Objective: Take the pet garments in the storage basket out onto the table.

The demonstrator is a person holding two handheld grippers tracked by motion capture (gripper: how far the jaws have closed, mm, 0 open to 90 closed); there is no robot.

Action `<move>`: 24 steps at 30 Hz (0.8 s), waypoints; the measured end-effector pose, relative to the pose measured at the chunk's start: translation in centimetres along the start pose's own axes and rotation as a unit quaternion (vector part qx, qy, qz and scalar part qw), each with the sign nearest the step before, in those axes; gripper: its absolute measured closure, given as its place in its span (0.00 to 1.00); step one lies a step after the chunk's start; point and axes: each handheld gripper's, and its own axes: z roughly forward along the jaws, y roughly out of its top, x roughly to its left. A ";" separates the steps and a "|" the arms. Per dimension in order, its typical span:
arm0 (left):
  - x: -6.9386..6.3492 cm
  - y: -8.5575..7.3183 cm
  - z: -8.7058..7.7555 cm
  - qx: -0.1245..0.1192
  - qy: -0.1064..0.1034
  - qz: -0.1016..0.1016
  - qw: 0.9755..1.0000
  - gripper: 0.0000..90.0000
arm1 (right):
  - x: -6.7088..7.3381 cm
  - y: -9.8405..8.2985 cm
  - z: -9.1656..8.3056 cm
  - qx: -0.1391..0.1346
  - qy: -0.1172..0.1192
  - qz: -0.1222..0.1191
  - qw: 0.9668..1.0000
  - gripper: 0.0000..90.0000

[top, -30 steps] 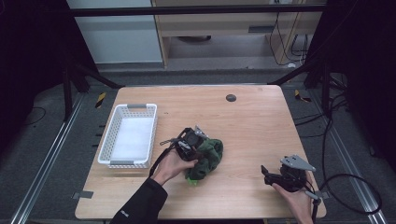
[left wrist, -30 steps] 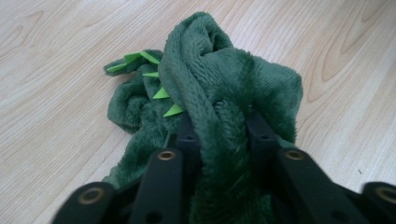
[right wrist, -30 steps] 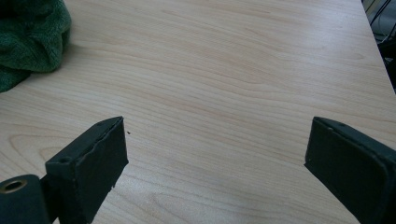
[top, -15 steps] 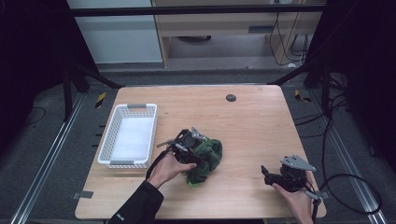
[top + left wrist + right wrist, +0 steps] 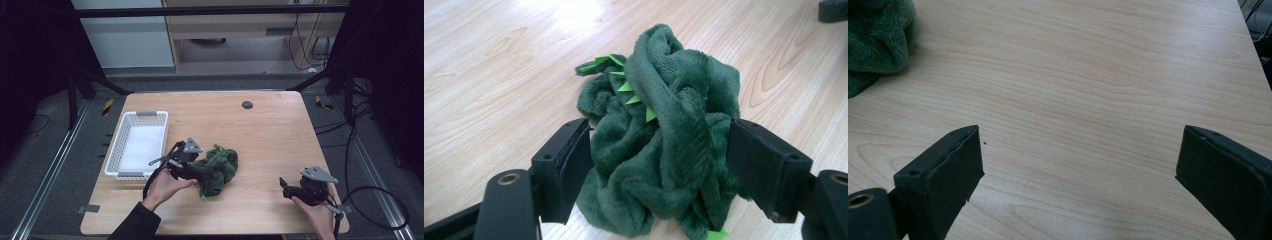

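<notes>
- Near the middle of the wooden table (image 5: 270, 125), a little toward its front edge, lies the green plush toy (image 5: 217, 169), crumpled into a heap with small bright-green spikes showing along one fold.
- Of the two hands, the left is by far the nearer: the left gripper (image 5: 192, 169) sits at the toy's nine o'clock side in the high view, right against the fabric, while the right gripper (image 5: 292, 189) rests well apart at about four o'clock from the toy.
- From the left gripper view, the heap bulges up between the two black jaws, its longer fold running away from the camera toward twelve o'clock.
- Its jaws have just been opening; they now stand fairly wide with the plush between them, the fabric brushing both inner faces rather than being squeezed, so I judge the grip released.
- The left hand (image 5: 162, 187) lies low, palm toward the table, the gripper pointing roughly toward three o'clock.
- The right gripper's jaws gape wide over bare wood, with the toy at their ten o'clock corner.
- The white basket (image 5: 120, 150) stands at nine o'clock from the toy, just beyond the left gripper, so any carry there would go leftward.
</notes>
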 end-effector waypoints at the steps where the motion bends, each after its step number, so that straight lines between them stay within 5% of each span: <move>1: 0.1 -0.2 -0.3 -0.005 0.000 -0.003 1.000 0.29 | 0.0 0.0 0.0 0.000 0.000 0.001 1.000 0.05; 10: 0.9 -2.3 -2.8 -0.061 0.021 -0.033 0.997 0.29 | 0.0 0.0 0.0 0.001 0.000 0.002 1.000 0.05; 24: 2.1 -6.2 -5.8 -0.123 0.057 -0.069 0.988 0.31 | 0.0 -0.1 0.0 0.006 0.002 0.010 1.000 0.05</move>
